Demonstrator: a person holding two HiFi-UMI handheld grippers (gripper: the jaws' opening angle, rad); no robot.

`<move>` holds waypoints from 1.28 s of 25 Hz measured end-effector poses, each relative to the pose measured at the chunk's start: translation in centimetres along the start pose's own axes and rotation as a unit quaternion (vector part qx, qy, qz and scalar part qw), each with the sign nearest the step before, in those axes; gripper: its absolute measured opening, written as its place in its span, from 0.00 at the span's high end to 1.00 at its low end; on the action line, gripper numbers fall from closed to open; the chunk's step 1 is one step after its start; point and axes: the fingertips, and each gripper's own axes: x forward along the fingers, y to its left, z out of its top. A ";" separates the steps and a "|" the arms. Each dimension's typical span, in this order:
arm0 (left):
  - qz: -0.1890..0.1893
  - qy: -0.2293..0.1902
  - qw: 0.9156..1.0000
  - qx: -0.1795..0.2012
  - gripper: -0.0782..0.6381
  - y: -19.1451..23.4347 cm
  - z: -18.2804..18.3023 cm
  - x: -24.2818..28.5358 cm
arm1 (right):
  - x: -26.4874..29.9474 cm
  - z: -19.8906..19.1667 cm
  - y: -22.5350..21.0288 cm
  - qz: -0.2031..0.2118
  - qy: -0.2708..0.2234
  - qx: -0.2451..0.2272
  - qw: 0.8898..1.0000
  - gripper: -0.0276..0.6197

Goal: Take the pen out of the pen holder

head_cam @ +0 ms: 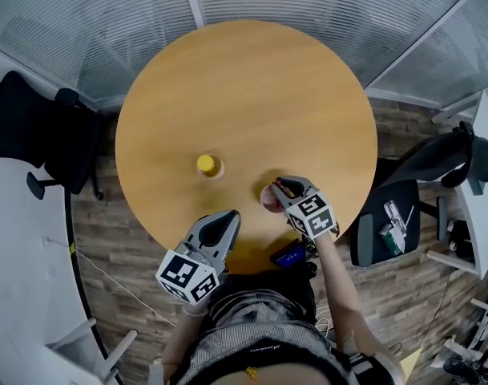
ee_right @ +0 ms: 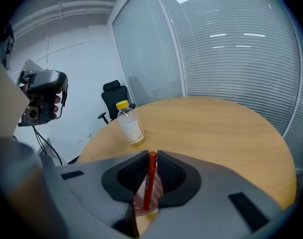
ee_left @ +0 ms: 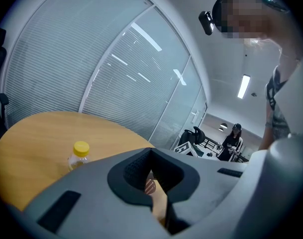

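A red pen (ee_right: 150, 178) stands upright in a translucent pinkish pen holder (ee_right: 156, 192) near the front right of the round wooden table (head_cam: 244, 87). My right gripper (ee_right: 151, 156) is shut on the pen's upper end, directly above the holder (head_cam: 267, 200). In the head view the right gripper (head_cam: 282, 186) covers most of the cup. My left gripper (head_cam: 227, 217) hovers at the table's front edge, left of the holder, shut with nothing in it. Past the left gripper (ee_left: 151, 151) a strip of the holder (ee_left: 150, 185) shows.
A clear bottle with a yellow cap (head_cam: 206, 165) stands left of the holder, also in the gripper views (ee_right: 130, 125) (ee_left: 80, 156). Black office chairs (head_cam: 43, 135) (head_cam: 404, 207) flank the table. Blinds-covered glass walls (head_cam: 308, 6) ring the far side. A person (ee_left: 234, 142) stands far off.
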 end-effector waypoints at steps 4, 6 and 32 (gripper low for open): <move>-0.007 -0.002 1.000 0.005 0.88 -0.6 0.2 -0.1 | -0.7 0.5 0.6 -0.002 -0.011 -0.021 1.000 0.86; -0.012 -0.002 1.000 0.007 0.88 -0.9 0.2 -0.2 | -1.2 0.7 0.9 -0.003 -0.021 -0.027 0.999 0.86; -0.069 0.005 0.996 0.048 0.88 -4.7 -0.2 -1.7 | -14.5 9.9 6.8 -0.086 -0.194 -0.076 0.974 0.86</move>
